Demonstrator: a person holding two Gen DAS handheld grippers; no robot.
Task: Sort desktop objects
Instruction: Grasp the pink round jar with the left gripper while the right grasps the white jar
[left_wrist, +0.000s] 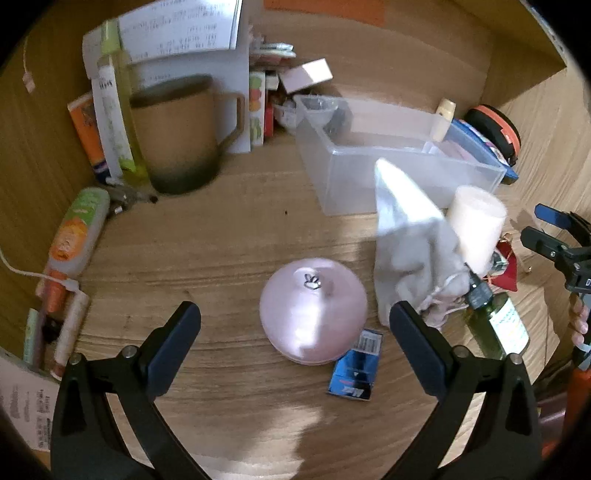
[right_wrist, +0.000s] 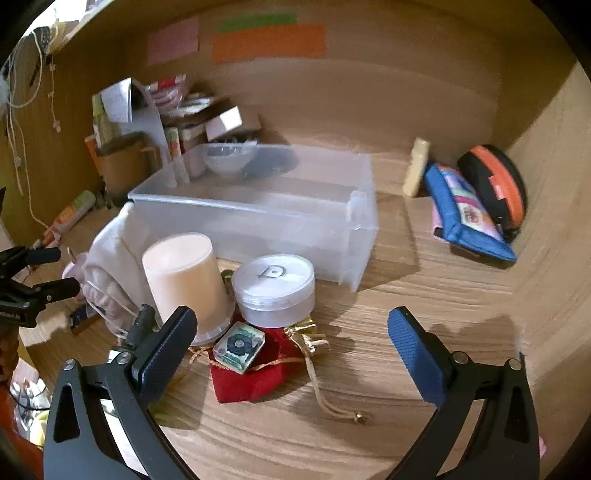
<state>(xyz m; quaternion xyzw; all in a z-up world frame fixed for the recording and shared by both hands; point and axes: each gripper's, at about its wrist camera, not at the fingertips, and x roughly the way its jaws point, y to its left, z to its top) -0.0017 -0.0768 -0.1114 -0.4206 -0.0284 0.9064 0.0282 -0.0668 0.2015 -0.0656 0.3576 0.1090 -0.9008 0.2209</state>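
The left gripper (left_wrist: 295, 332) is held wide open with nothing in it, because the pink round case (left_wrist: 313, 310) sits right between its fingers, ready to be picked up. The right gripper (right_wrist: 291, 343) is open and empty too, with the red pouch (right_wrist: 251, 373) at 12 o'clock. The clear box (right_wrist: 258, 210) is kept behind, probably for sorted things.

A wooden desk (right_wrist: 424, 295) sat enclosed by wooden walls (right_wrist: 388, 92); above the desk, coloured paper notes (right_wrist: 269, 42) were stuck on the back wall.
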